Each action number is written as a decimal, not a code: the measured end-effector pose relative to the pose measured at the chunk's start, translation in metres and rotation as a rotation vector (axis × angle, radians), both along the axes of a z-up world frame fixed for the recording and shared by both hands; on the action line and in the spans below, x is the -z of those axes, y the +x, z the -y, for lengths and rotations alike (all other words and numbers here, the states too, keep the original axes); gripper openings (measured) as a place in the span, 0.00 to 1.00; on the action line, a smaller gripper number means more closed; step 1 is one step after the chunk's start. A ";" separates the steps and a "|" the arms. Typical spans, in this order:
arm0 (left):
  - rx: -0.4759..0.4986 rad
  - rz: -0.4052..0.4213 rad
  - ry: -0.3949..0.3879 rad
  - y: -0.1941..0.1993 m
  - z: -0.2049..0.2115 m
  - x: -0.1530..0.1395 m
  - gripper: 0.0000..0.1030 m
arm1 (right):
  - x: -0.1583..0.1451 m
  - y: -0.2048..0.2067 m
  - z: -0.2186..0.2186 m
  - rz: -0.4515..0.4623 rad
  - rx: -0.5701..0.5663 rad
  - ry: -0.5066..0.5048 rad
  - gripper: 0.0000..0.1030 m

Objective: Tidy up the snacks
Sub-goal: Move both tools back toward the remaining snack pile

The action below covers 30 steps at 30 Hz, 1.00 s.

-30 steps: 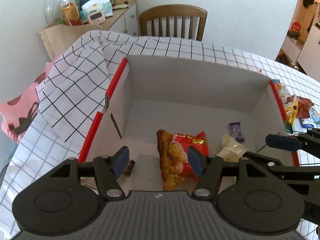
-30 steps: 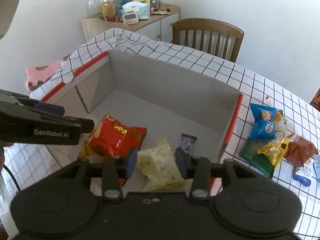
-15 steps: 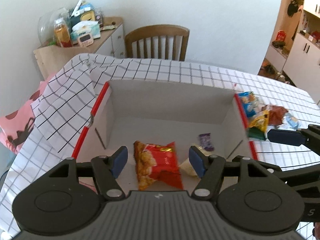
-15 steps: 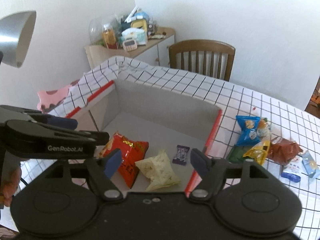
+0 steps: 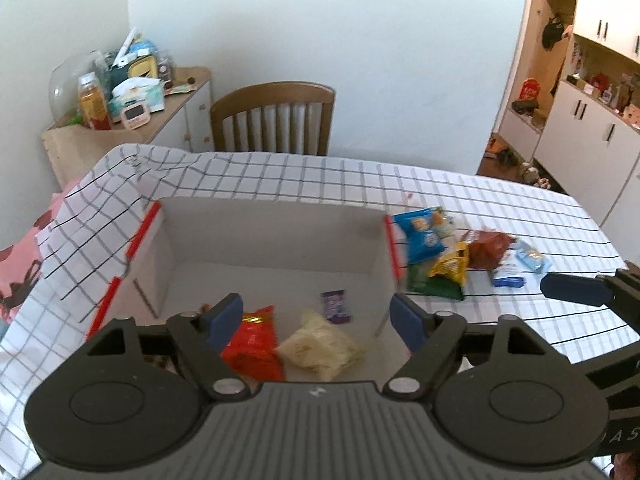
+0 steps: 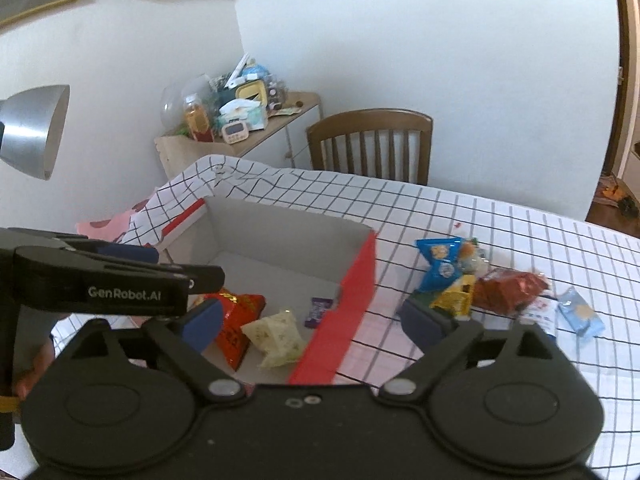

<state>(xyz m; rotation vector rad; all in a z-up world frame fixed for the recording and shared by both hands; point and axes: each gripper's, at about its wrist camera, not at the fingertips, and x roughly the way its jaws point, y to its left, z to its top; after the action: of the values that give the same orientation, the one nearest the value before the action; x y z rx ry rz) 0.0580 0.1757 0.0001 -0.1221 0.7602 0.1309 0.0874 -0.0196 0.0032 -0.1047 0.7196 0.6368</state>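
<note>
An open cardboard box with red-edged flaps sits on the checked tablecloth; it also shows in the right wrist view. Inside lie a red snack bag, a pale yellow bag and a small purple candy. A pile of loose snacks lies right of the box: a blue bag, a yellow pack, a brown-red bag and small light-blue packs. My left gripper is open and empty above the box's near side. My right gripper is open and empty above the box's right flap.
A wooden chair stands at the table's far edge. A cluttered side cabinet is at the back left. A metal lamp shade hangs at the left of the right wrist view. Cupboards line the far right.
Both grippers have risen and pulled back from the box. The right gripper opened wide, leaving the pale yellow bag in the box, and shifted right over the flap.
</note>
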 end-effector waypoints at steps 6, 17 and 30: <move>0.038 0.020 -0.041 0.007 0.034 0.000 0.82 | -0.003 -0.001 0.041 0.016 0.040 0.000 0.99; 0.075 0.033 -0.092 0.038 0.106 0.010 0.95 | 0.005 0.019 0.127 -0.003 0.151 -0.015 0.99; 0.015 -0.018 -0.050 0.093 0.166 0.036 0.95 | 0.028 0.071 0.209 -0.034 0.211 -0.057 0.99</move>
<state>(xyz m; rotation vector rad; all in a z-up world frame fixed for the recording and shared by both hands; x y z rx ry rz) 0.1508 0.0101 -0.0354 -0.1631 0.7827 0.0983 0.1579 -0.2289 -0.0245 -0.0689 0.7697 0.4171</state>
